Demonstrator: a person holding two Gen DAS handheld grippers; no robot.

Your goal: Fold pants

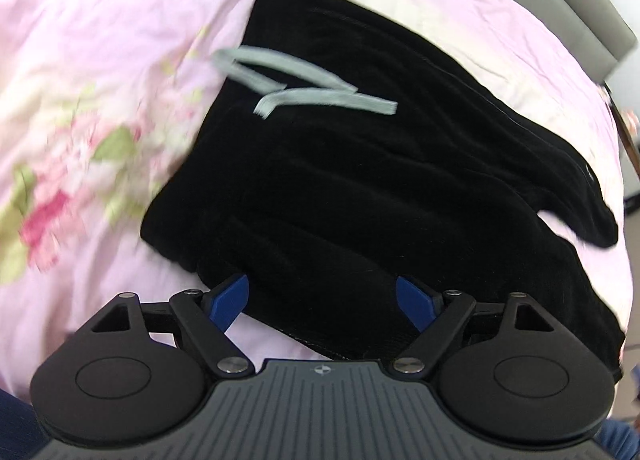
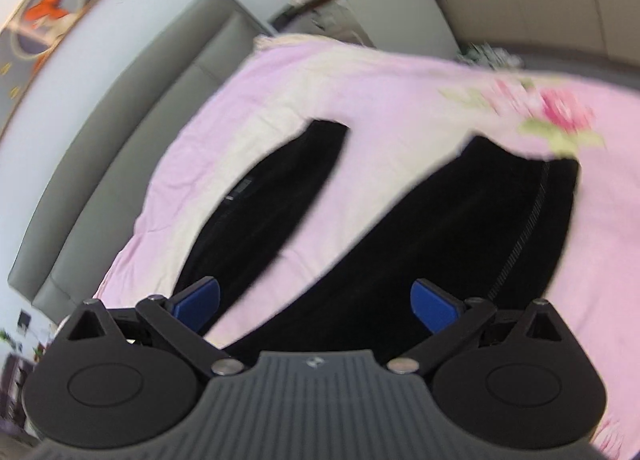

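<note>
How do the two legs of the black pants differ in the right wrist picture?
The left pant leg looks narrower and lies toward the grey headboard; the right pant leg looks wider, shows a stitched side seam and ends near the flower print. Both are black and lie flat on the pink sheet.

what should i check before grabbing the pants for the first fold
1. Left gripper open and empty: ok, jaws apart, nothing between them.
2. Right gripper open and empty: ok, jaws apart over the legs.
3. Pants lying on the bedspread: ok, waist end near the left gripper.
4. Legs spread flat: ok in the right wrist view, the two legs lie apart in a V.
5. Drawstring tucked away: not ok, it lies loose on top of the waist.
6. Fabric smooth: cannot tell, black cloth and motion blur hide wrinkles.
</note>
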